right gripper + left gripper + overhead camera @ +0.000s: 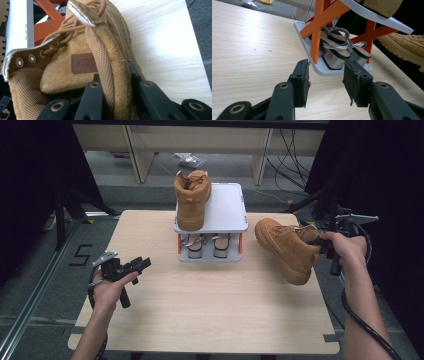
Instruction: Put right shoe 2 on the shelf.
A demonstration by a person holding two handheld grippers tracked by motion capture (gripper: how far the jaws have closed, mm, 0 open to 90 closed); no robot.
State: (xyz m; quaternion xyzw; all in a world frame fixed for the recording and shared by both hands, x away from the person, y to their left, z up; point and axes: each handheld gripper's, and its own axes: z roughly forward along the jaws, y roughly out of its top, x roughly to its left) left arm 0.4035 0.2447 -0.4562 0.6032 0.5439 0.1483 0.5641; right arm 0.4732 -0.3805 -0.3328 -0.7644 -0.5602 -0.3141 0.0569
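Jaws of the right gripper (320,241) clamp the padded collar of a tan suede lace-up boot (286,249), held tilted above the right side of the pale wooden worktop (210,310), while the left gripper (131,266) rests open and empty. Farther off, its twin boot (191,199) stands on a grey two-tier shoe rack with orange braces (227,210). To place it well, I judge, level the sole, line it up beside the twin, and lower gently.

left tool (142,264): jaws apart, empty | right tool (320,242): clamped, raised
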